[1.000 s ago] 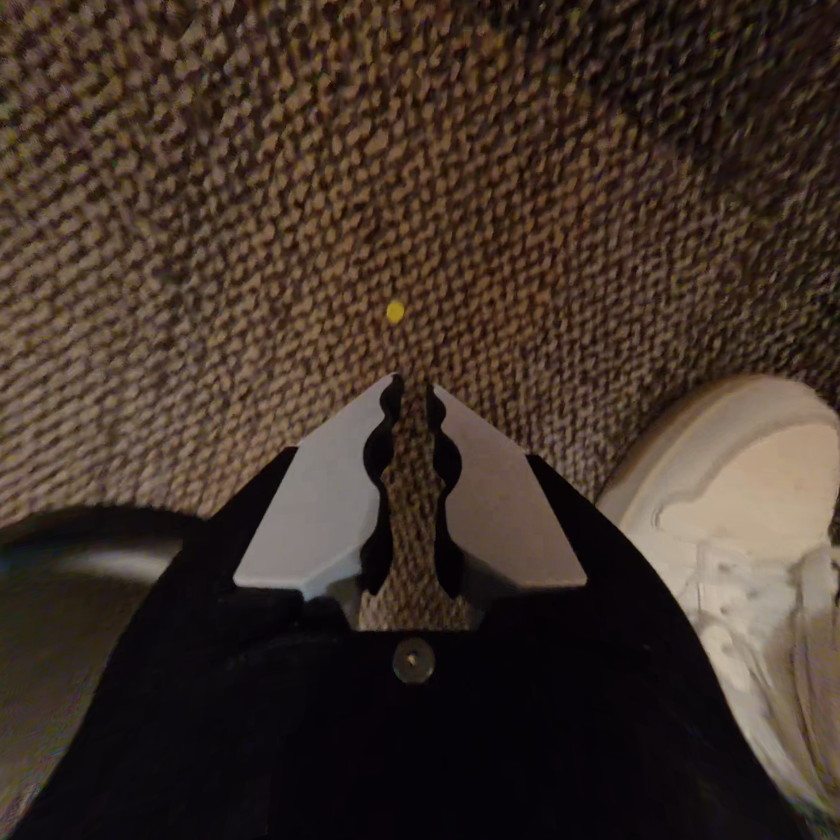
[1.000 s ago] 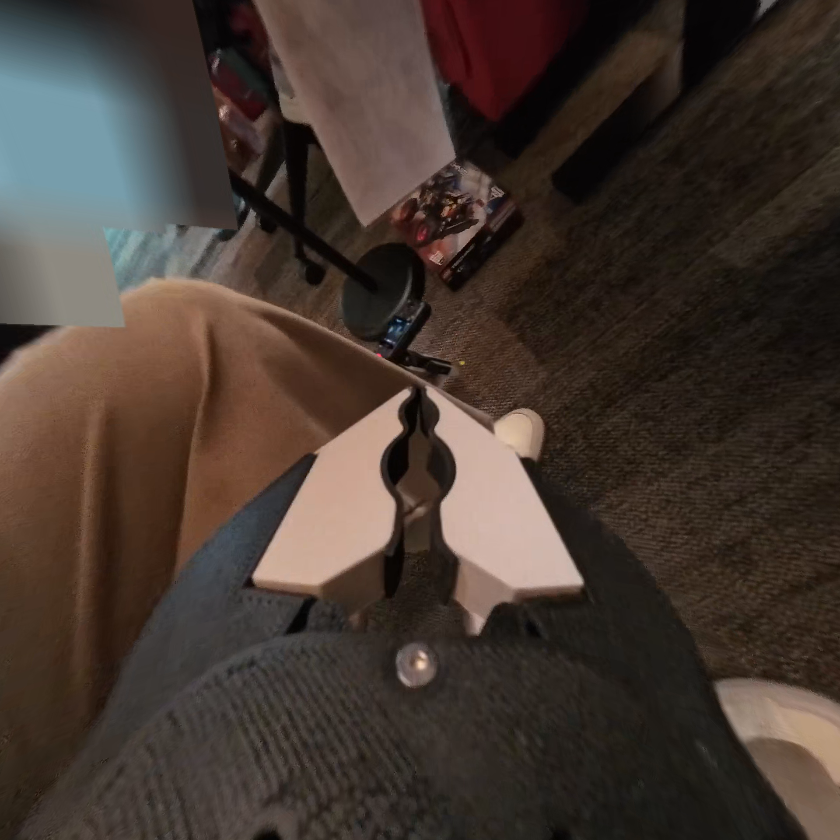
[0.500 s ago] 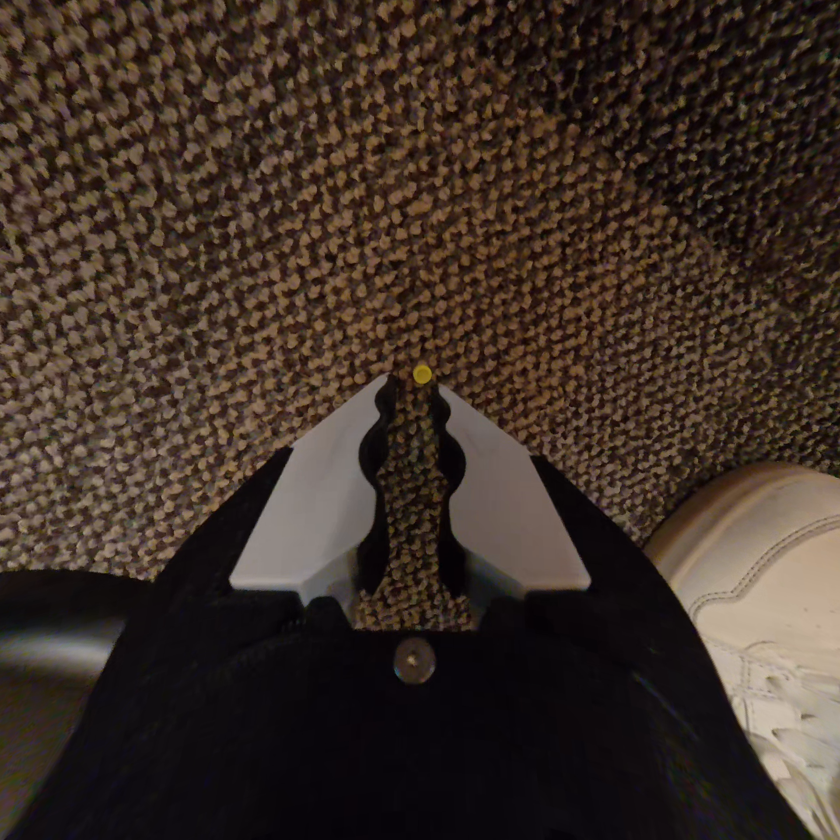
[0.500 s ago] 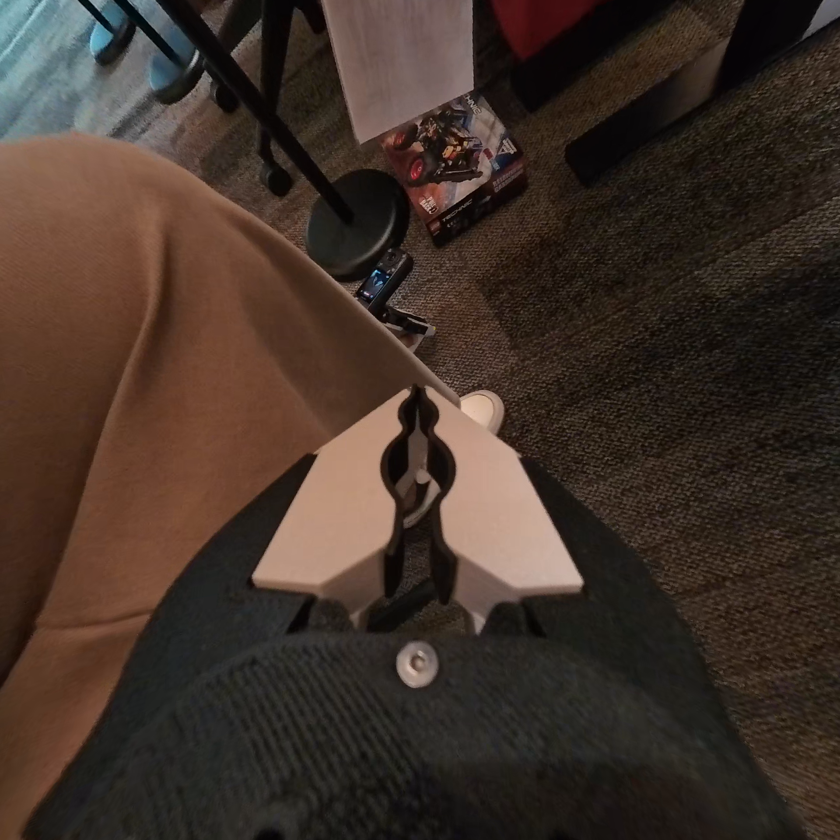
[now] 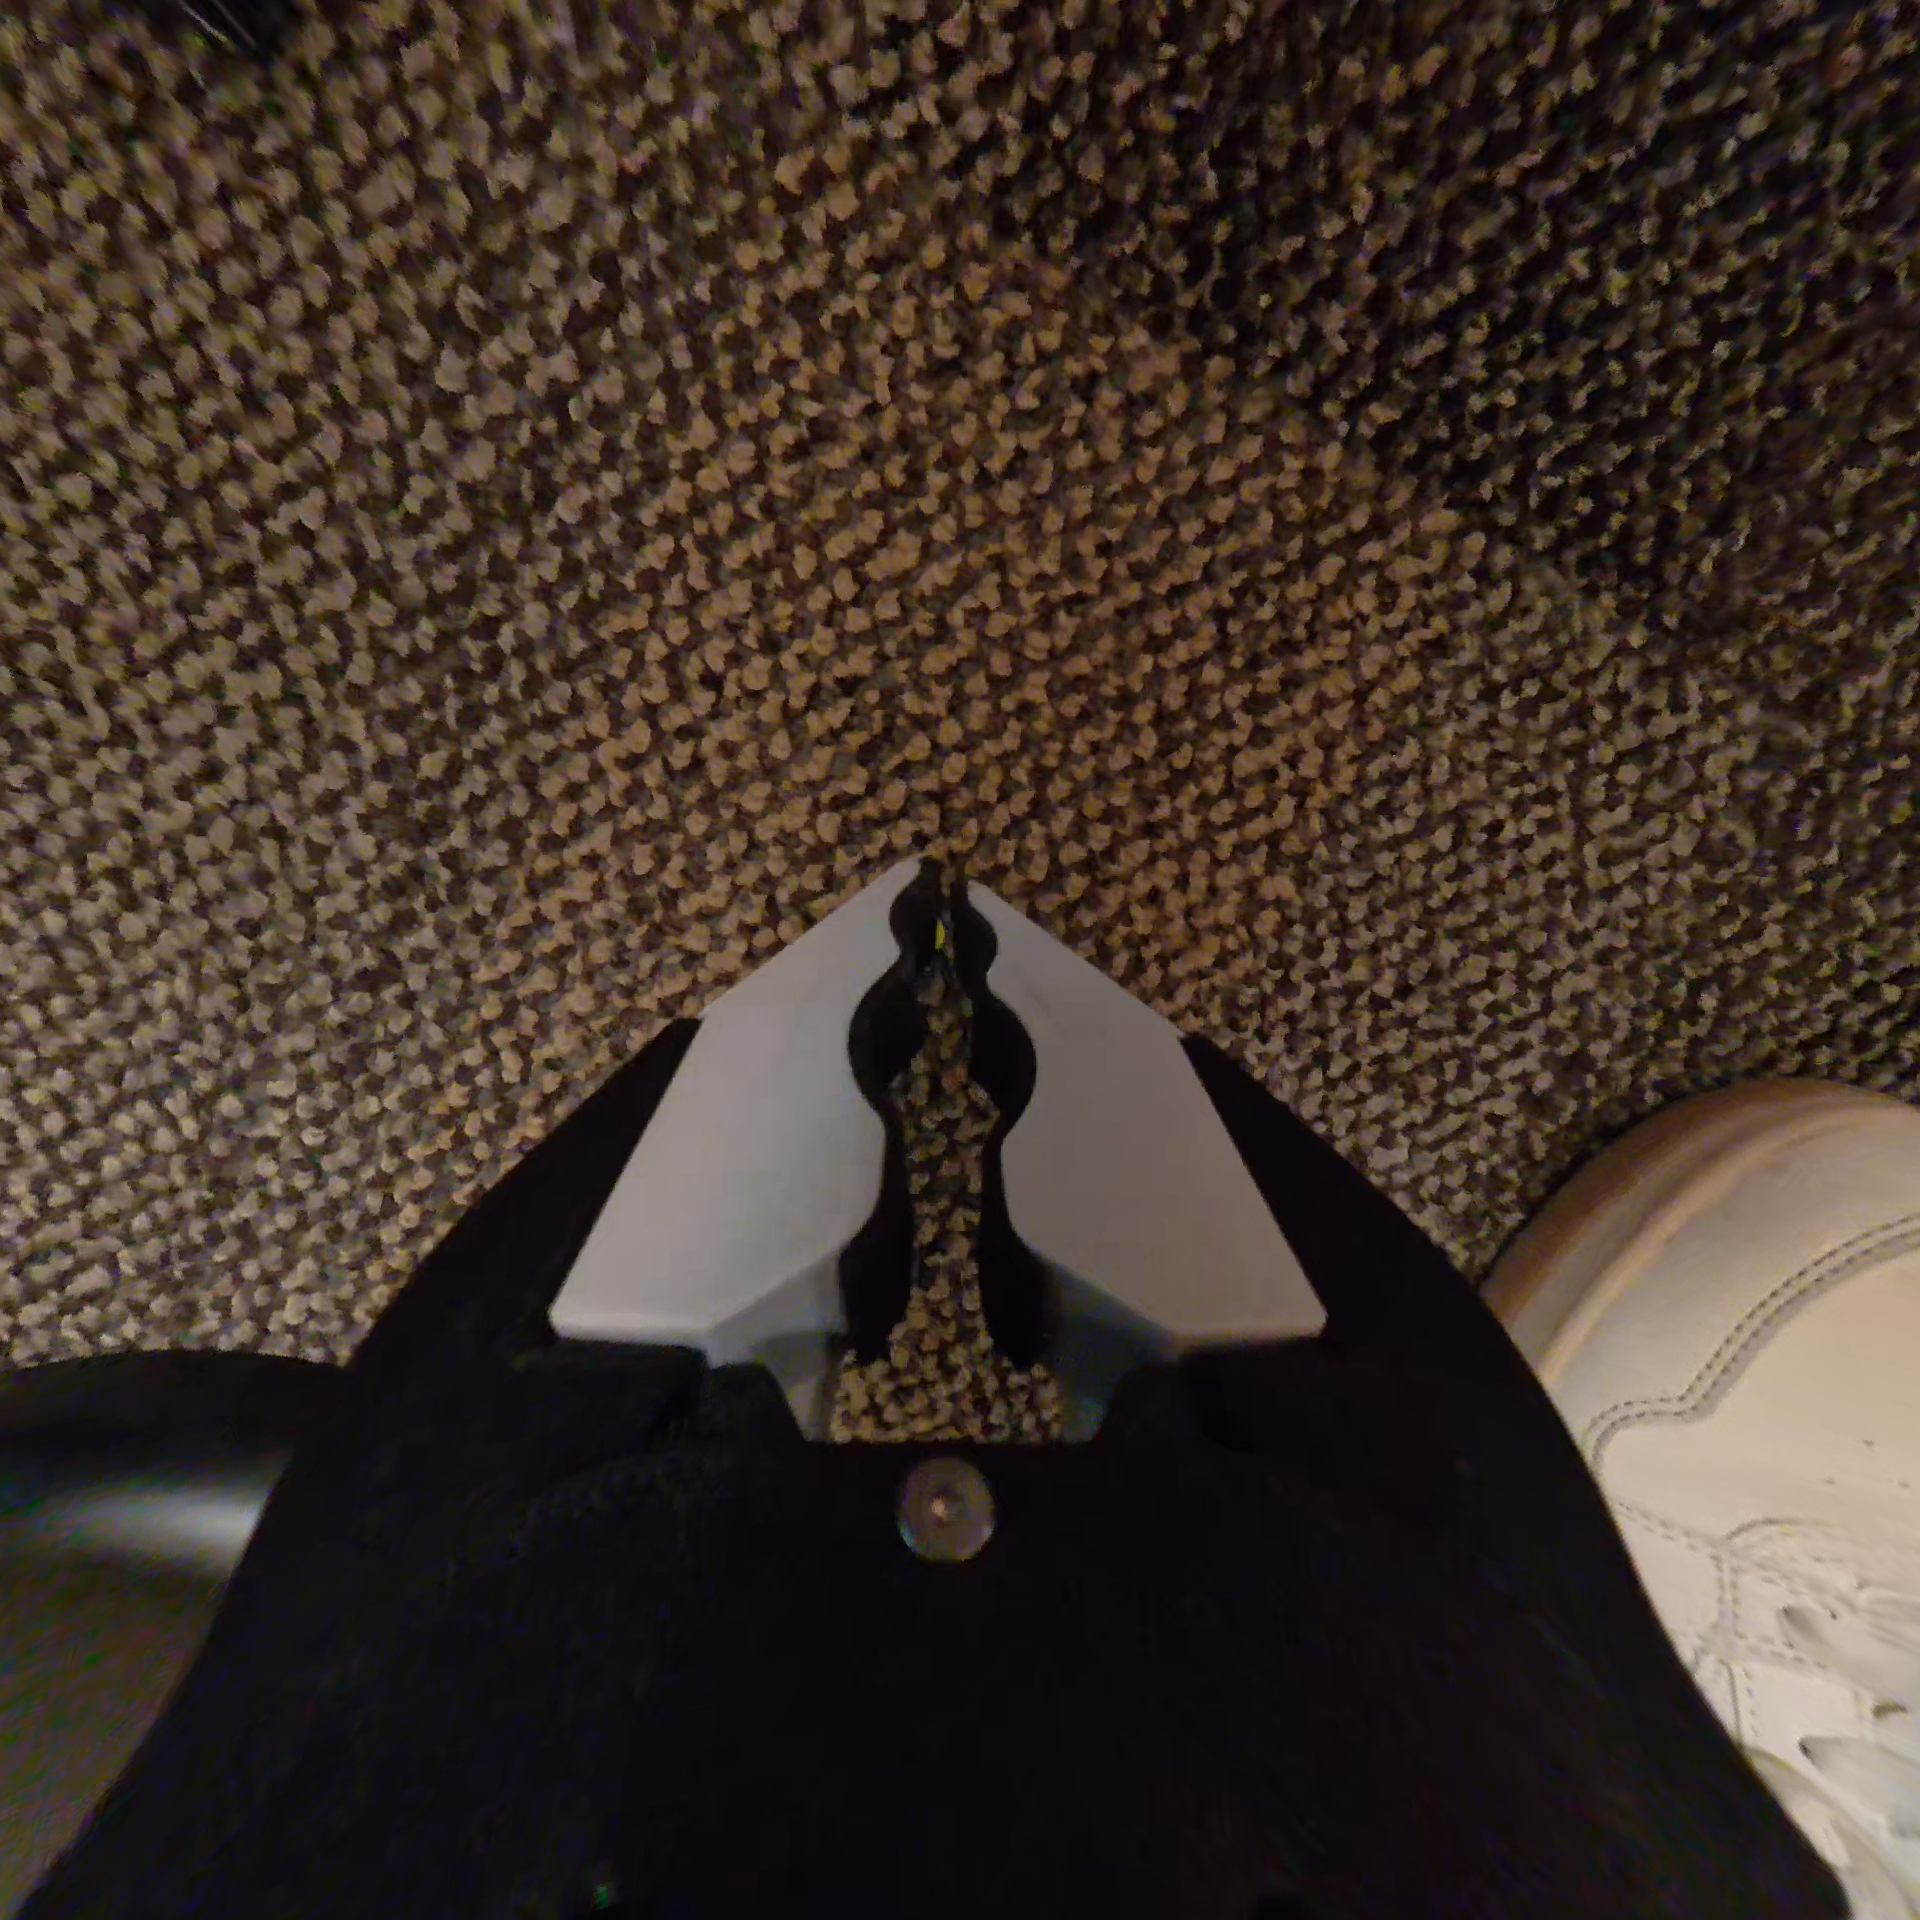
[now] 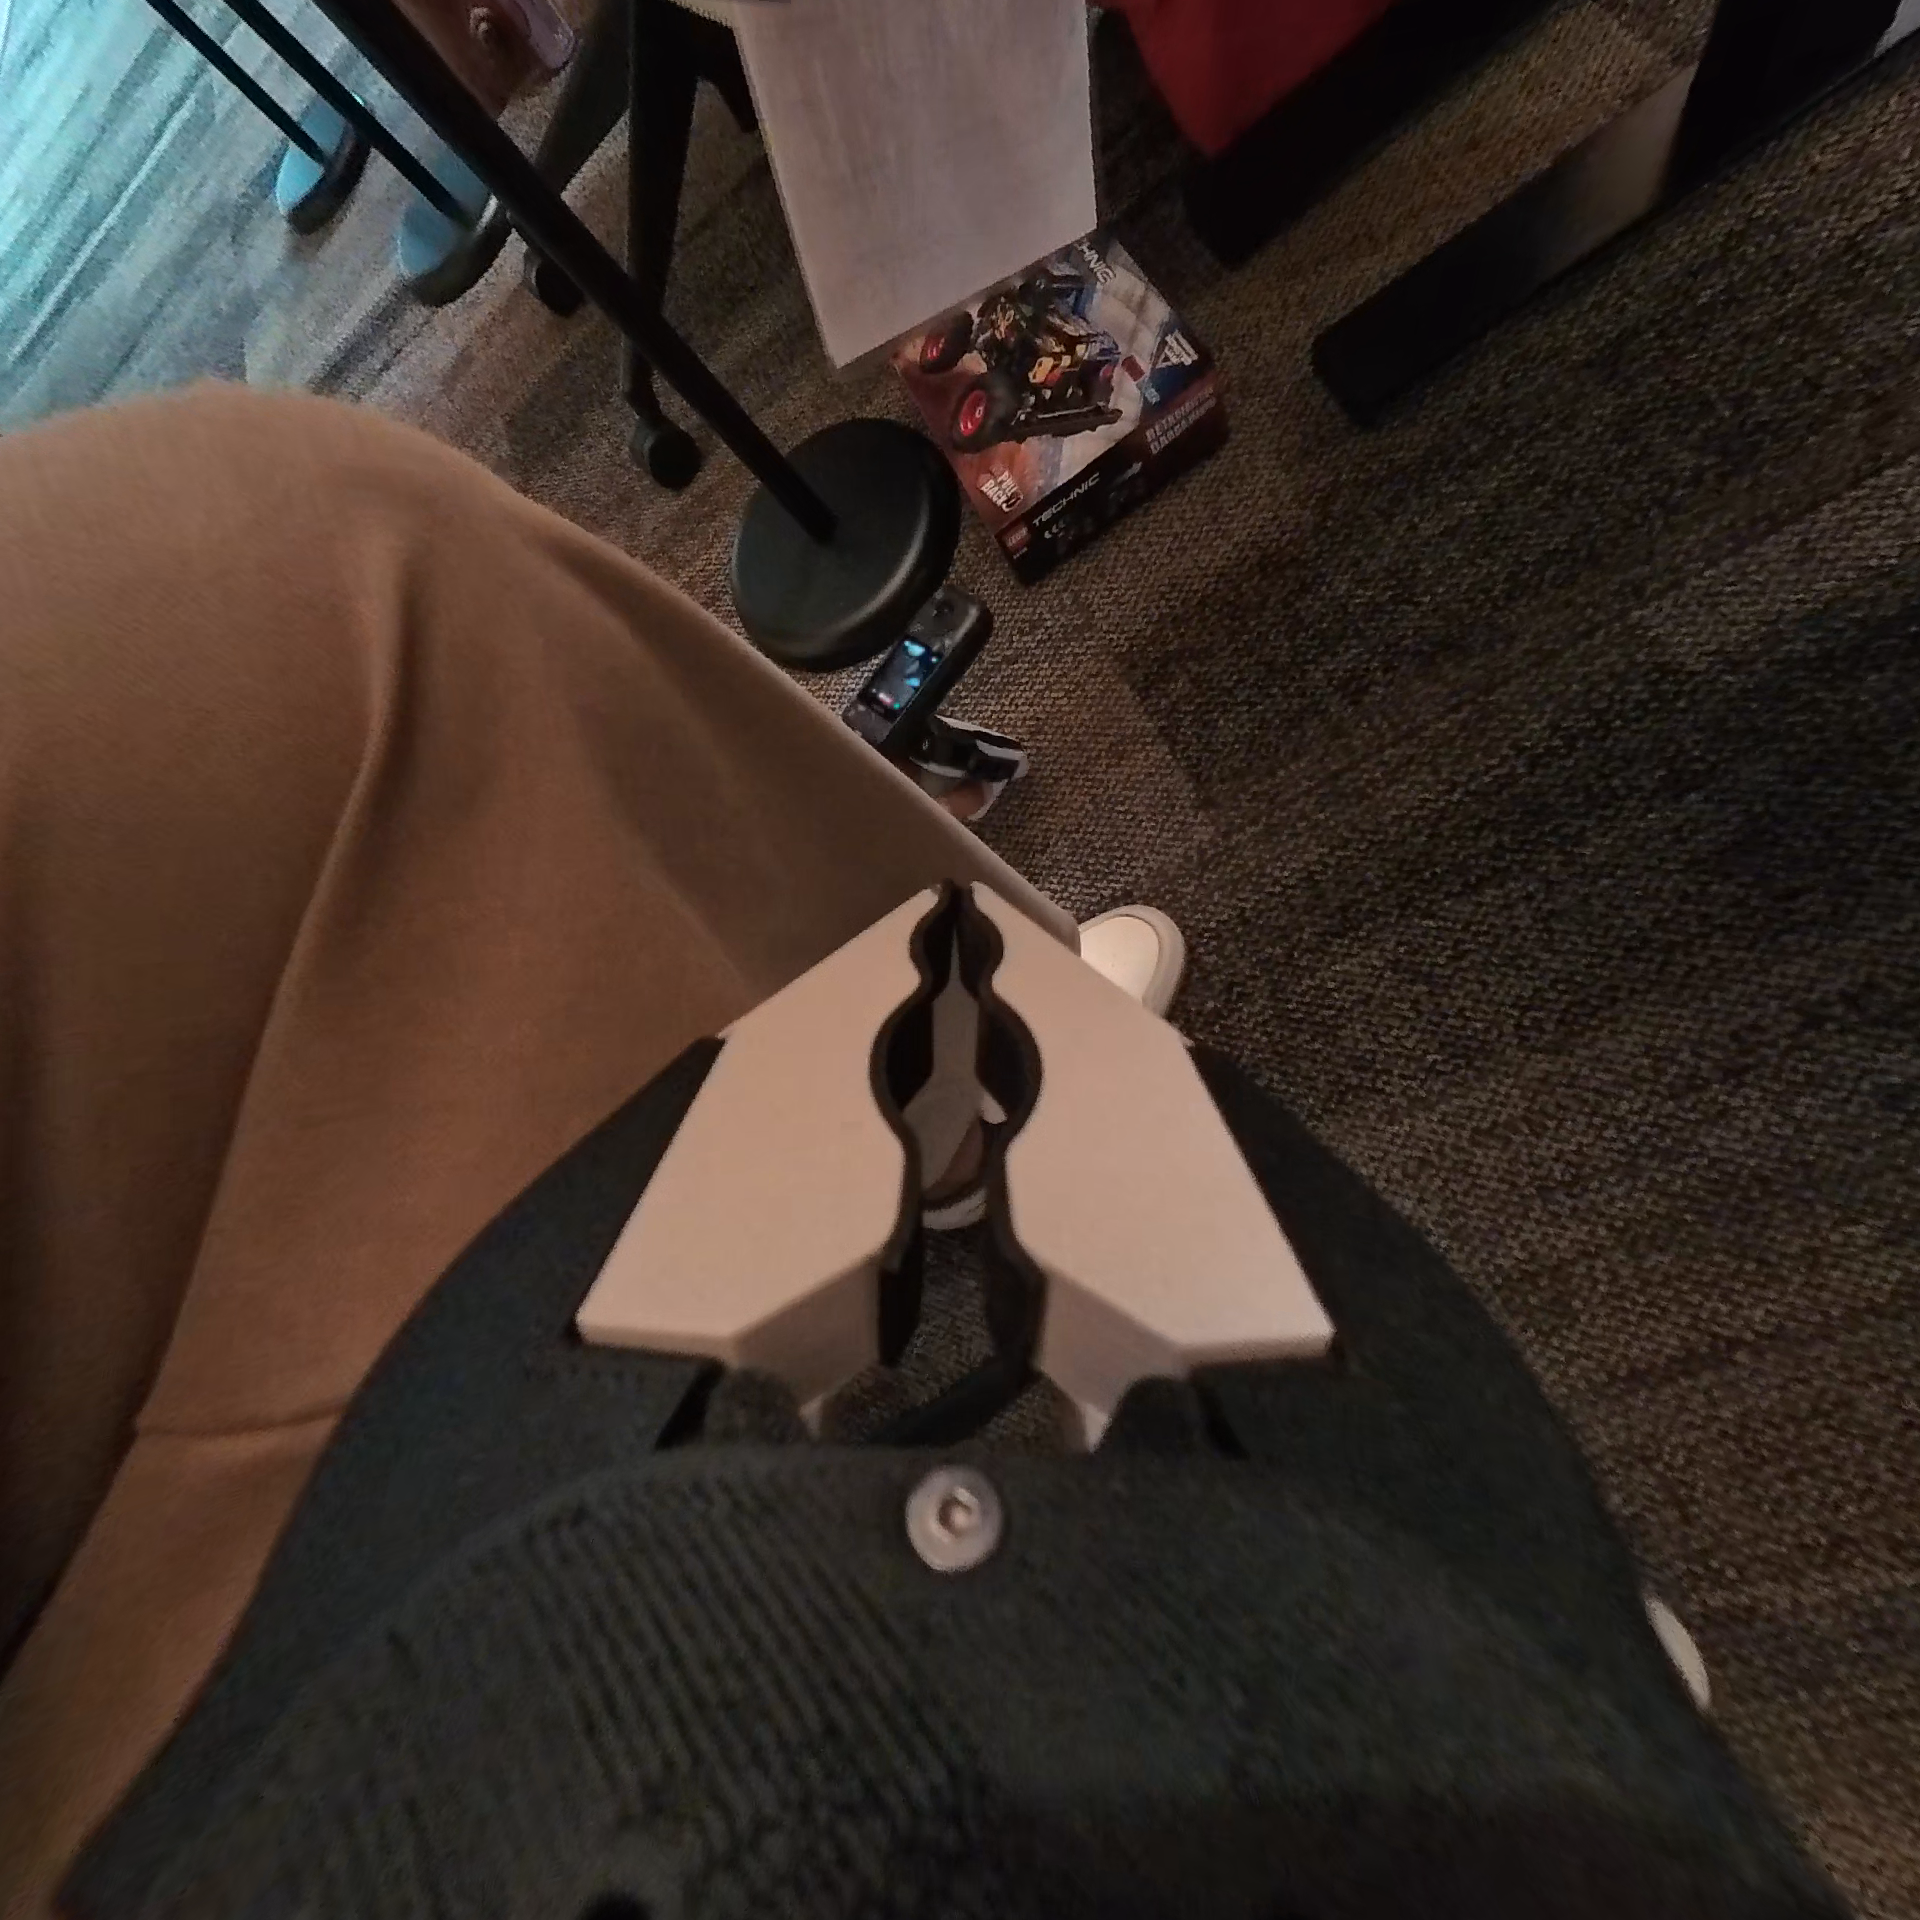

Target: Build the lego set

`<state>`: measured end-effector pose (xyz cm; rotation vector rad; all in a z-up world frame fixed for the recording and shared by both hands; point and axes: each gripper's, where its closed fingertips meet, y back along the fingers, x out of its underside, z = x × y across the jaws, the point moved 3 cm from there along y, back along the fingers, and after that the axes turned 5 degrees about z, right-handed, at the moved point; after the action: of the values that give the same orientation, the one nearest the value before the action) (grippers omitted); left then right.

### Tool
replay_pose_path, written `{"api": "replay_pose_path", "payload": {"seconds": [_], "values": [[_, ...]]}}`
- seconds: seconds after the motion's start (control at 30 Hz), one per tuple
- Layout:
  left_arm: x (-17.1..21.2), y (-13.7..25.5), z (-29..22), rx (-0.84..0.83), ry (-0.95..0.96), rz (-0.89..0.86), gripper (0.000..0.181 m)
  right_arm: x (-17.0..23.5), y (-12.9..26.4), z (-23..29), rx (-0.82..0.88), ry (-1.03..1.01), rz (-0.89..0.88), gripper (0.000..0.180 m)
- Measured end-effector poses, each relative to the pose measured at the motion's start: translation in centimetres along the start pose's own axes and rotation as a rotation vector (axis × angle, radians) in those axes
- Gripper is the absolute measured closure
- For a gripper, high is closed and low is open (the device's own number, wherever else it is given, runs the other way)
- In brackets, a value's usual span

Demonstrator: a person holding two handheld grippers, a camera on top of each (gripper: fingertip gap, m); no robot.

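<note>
- The left hand-held gripper points straight down at a speckled brown-and-tan carpet, its white fingers drawn almost together at the tips.
- A tiny yellow piece shows as a sliver pinched between the black pads just behind those tips; the rest of it is hidden.
- A white shoe rests on the carpet near the left gripper, toward the lower right edge of the left wrist view.
- A dark, blurred shape sits at the lower left of that view; what it is cannot be told.
- The right hand-held gripper is held above the floor with its tips touching and nothing visible between them.
- A tan trouser leg fills the left side of the right wrist view, close beside the right gripper.
- Beyond the right gripper's tips, the toe of a white shoe shows on the grey-brown carpet.
- Farther off on the carpet lies the lego set box, printed with a red-wheeled vehicle and partly covered by a hanging white sheet.
- A round black stand base stands just beside the box, with a small lit-screen device touching its near edge.
</note>
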<state>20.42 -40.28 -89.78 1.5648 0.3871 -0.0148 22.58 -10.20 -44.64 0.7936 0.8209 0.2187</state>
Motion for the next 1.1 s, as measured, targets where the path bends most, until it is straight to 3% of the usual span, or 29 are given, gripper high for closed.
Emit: {"api": "replay_pose_path", "payload": {"seconds": [0.03,0.17,0.8,0.93,1.1], "values": [[0.0,0.0,-0.1,-0.004,-0.014,-0.002,0.179,0.0,0.0,0.0,-0.002,-0.003,0.001,0.180],[0.2,0.0,0.3,-0.038,-0.009,-0.002,0.166,-0.1,-0.1,-0.1,-0.007,-0.014,-0.001,0.180],[0.7,0.2,0.0,-0.020,0.099,-0.007,0.175,-1.1,0.2,-0.5,0.000,-0.035,-0.028,0.180],[-0.1,2.5,-1.2,0.026,0.119,-0.020,0.175,-3.2,1.8,-0.2,0.028,0.011,-0.087,0.180],[-1.5,9.2,-3.6,0.074,0.003,-0.028,0.175,-8.0,5.4,0.7,0.085,0.127,-0.219,0.180]]}}
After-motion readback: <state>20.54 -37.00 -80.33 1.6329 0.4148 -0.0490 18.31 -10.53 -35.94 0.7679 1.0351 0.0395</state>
